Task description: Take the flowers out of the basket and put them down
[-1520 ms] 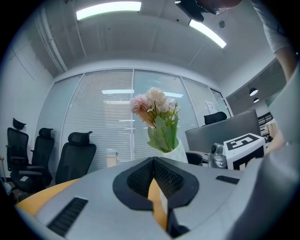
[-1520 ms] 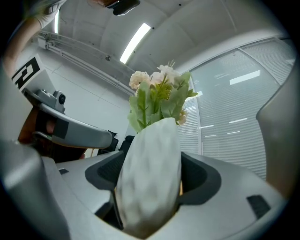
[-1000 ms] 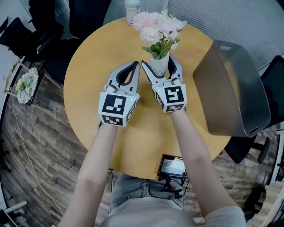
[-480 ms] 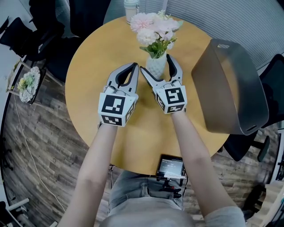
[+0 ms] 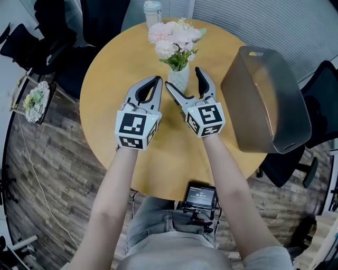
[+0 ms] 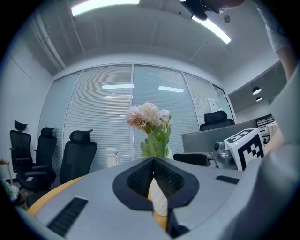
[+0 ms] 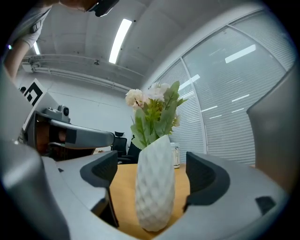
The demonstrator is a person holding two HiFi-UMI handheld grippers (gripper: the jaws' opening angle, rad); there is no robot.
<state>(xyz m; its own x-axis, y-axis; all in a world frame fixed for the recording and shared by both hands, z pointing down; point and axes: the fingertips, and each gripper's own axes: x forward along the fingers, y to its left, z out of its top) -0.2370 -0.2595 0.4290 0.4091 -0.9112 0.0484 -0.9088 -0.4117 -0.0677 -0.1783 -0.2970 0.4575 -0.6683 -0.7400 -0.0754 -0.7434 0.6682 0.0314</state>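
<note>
A white textured vase with pink and white flowers stands upright on the round wooden table. My right gripper is open; its jaws have just been opening, and they flank the vase with gaps on both sides. In the right gripper view the vase stands between the dark pads without touching them. My left gripper is shut on nothing, just left of the vase. In the left gripper view its pads meet, with the flowers behind.
A large grey basket lies on the table's right side, close to my right arm. A lidded cup stands at the far edge. Black office chairs ring the table. A small screen device sits at the near edge.
The right jaws have spread off the vase, which stays upright on the table. Both grippers have drawn back slightly toward me.
</note>
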